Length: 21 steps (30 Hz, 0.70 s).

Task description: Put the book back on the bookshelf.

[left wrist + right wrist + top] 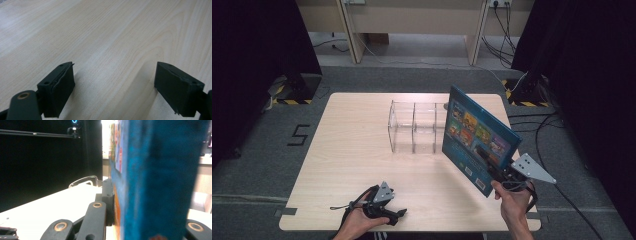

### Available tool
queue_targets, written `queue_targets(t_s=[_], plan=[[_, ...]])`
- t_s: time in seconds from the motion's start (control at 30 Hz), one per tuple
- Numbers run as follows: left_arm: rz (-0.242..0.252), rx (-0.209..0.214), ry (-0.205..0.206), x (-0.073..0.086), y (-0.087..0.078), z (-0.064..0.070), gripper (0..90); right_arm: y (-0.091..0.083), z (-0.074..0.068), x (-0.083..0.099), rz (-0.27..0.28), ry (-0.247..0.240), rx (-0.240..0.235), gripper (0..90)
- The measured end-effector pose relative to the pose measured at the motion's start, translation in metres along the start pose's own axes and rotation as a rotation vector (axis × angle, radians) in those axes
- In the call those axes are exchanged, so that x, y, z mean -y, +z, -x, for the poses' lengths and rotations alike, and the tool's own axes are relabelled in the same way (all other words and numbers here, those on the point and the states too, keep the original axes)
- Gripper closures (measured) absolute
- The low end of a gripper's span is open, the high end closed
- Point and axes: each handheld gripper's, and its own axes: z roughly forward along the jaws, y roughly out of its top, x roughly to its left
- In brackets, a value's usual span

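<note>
Seen from the high view, the right gripper (493,167) is clamped on the lower edge of a blue picture book (477,137), held tilted above the right part of the wooden table (352,145). The book's long axis slants from near the hand up and away toward the clear acrylic organizer (414,127), whose open compartments stand just left of and behind the book; the right hand is far the nearer one to it. The left gripper (399,214) rests low at the near table edge, well apart from both.

Looking along the left gripper view, its two black jaws stand wide apart over bare wood, holding nothing.

Looking along the right gripper view, the book's blue cover (160,170) rises upright and blurred between the jaws, which press on it from both sides; a curved clear rim of the organizer (83,180) shows beyond, to the left.
</note>
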Motion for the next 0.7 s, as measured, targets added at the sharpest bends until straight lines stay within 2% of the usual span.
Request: queue_targets(t_s=[0.4,0.7], plan=[[-0.007,-0.008,0.012,-0.001,0.000,0.001,15.7,0.027,0.013,0.004,0.005,0.011,0.071,82.4],[-0.008,-0.003,0.016,-0.001,0.001,0.001,15.7,0.051,0.011,0.004,0.016,0.033,0.121,82.4]])
